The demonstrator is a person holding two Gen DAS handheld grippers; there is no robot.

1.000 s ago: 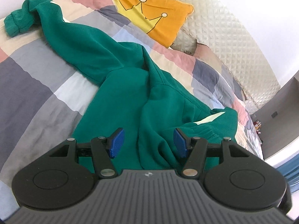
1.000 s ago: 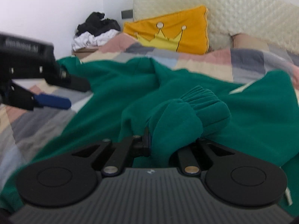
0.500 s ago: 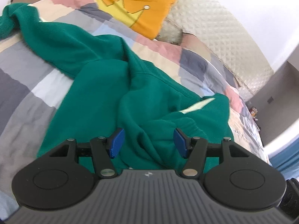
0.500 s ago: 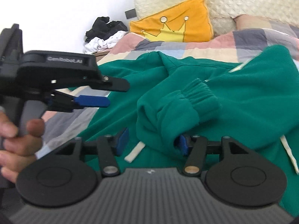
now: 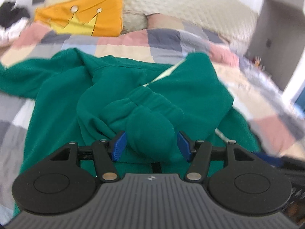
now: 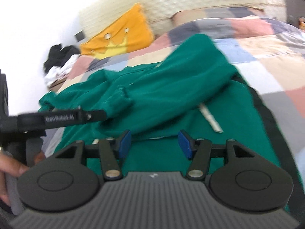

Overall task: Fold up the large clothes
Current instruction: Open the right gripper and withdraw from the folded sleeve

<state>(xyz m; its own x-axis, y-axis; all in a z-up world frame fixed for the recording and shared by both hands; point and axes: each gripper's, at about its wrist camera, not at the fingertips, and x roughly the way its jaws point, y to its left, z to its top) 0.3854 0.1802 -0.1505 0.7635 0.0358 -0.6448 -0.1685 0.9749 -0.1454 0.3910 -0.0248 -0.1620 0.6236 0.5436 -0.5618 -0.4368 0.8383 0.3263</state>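
Motion blur softens the green hoodie (image 5: 183, 87) on the checked quilt (image 5: 164, 38); its hem is cut off. The left gripper (image 5: 150, 146) stands open around a bunched cuff (image 5: 148, 133), and the right gripper (image 6: 155, 144), whose jaws have just been opening, holds nothing. A crown pillow (image 5: 85, 21) leans on the quilted headboard (image 5: 181, 5).

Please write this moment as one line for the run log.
stage: sleeve laid over hoodie | right claw: open, empty, jaws just opened | left claw: open, sleeve between its jaws | surface: quilt
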